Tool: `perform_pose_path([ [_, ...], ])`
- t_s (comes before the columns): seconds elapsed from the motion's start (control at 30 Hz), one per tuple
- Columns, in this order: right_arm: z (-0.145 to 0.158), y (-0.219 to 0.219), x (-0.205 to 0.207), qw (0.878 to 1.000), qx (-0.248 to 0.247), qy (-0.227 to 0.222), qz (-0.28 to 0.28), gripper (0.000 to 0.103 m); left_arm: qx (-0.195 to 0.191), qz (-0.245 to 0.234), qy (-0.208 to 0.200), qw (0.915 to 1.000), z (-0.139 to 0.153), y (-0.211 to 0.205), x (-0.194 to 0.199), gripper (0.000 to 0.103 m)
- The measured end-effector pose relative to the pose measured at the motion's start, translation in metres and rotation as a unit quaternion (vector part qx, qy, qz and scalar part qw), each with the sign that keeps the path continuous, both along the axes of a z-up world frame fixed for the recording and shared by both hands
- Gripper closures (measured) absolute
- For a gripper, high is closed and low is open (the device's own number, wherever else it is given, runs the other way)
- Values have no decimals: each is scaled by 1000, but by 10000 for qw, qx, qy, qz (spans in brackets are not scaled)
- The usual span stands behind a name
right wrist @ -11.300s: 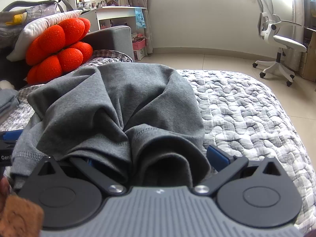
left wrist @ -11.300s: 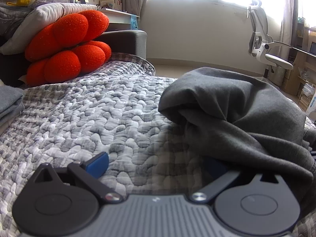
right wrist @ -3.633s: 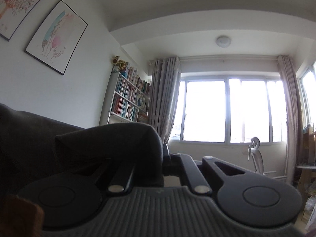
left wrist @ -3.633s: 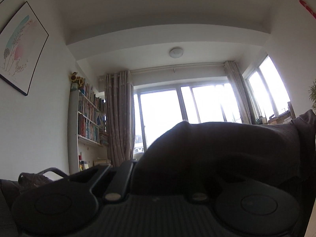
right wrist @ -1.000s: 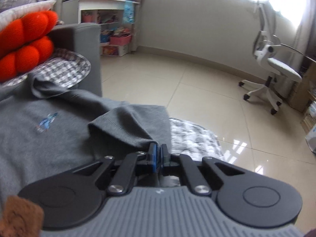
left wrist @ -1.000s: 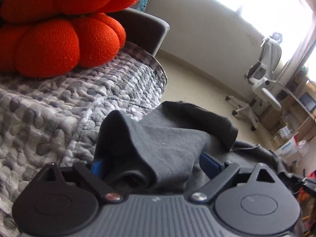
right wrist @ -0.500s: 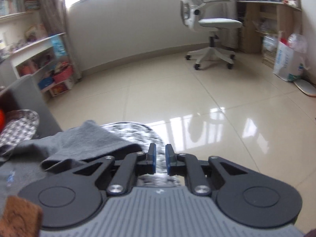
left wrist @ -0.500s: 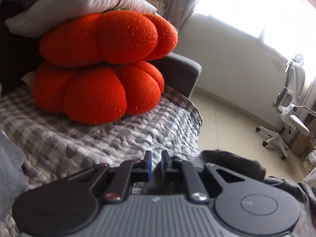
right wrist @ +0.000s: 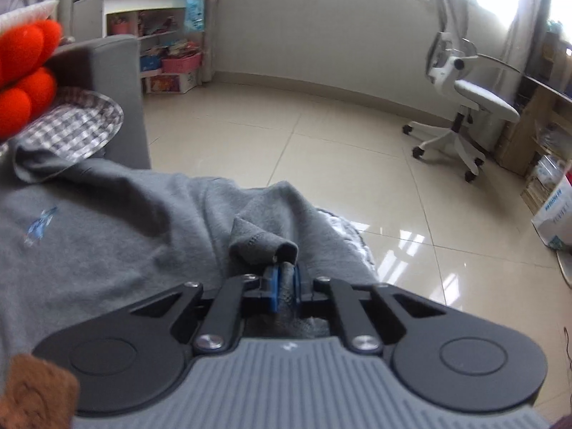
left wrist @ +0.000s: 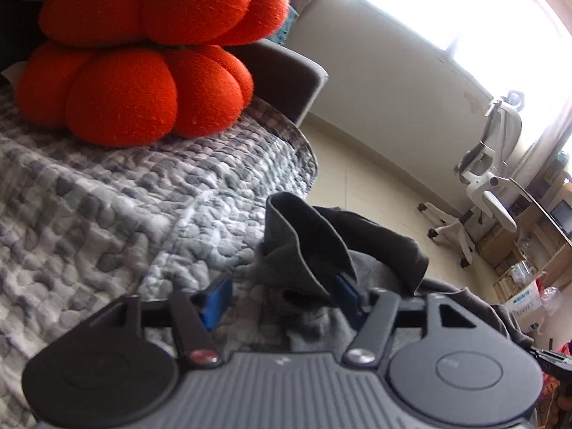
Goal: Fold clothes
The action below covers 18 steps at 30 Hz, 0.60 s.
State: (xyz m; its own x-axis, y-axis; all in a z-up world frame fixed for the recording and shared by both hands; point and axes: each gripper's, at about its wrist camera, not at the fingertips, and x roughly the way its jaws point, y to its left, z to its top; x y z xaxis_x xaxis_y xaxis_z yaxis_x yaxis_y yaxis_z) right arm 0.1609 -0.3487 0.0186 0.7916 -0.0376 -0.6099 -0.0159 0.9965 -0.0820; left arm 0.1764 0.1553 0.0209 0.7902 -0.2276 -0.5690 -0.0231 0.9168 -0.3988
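A grey sweatshirt with a small blue logo lies spread on the quilted bed cover. My right gripper is shut on a bunched fold of the sweatshirt near the bed's far edge. My left gripper is open, its blue pads on either side of a raised dark grey fold of the sweatshirt, which leans against the right pad. The fold stands up between the jaws without being pinched.
An orange knotted cushion sits on the bed at the left, against a grey sofa arm. Beyond the bed edge is a glossy tiled floor with a white office chair. A white shelf stands at the back.
Half a second ago both grippers were nearly shut and empty. Now the left one has opened around a fold of the sweatshirt and the right one has closed on a fold.
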Motion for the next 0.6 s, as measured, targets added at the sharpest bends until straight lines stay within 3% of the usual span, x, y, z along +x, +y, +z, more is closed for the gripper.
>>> perform_pose_path([
  [0.13, 3, -40, -5, 9936, 464, -195, -1007, 99, 183, 97, -557, 9982, 11, -1, -5, 91],
  [0.2, -8, -54, -3, 9898, 540, -6, -1315, 102, 225, 280, -765, 9964, 15, 7, -11, 93],
  [0.23, -12, -57, -5, 9883, 464, 15, -1454, 102, 286, 417, -709, 9962, 14, 13, -11, 98],
  [0.3, -20, -63, -9, 9844, 303, 41, -1732, 102, 415, 694, -543, 9952, 10, 25, -13, 99],
  [0.4, -17, -74, -27, 9807, 1017, -55, -1668, 95, 423, 749, -410, 9955, 10, 34, -32, 98],
  [0.43, -13, -73, -34, 9821, 1111, -70, -1517, 88, 378, 675, -396, 9962, 11, 35, -43, 95],
  [0.47, -9, -68, -43, 9840, 1182, -74, -1333, 87, 333, 601, -381, 9969, 12, 36, -54, 91],
  [0.53, 2, -58, -60, 9861, 1360, -79, -952, 84, 244, 453, -352, 9981, 15, 37, -76, 67],
  [0.57, 6, -55, -72, 9858, 1461, -98, -817, 81, 199, 379, -338, 9985, 16, 38, -87, 62],
  [0.6, 9, -52, -85, 9853, 1562, -118, -687, 68, 166, 291, -318, 9989, 15, 37, -102, 58],
])
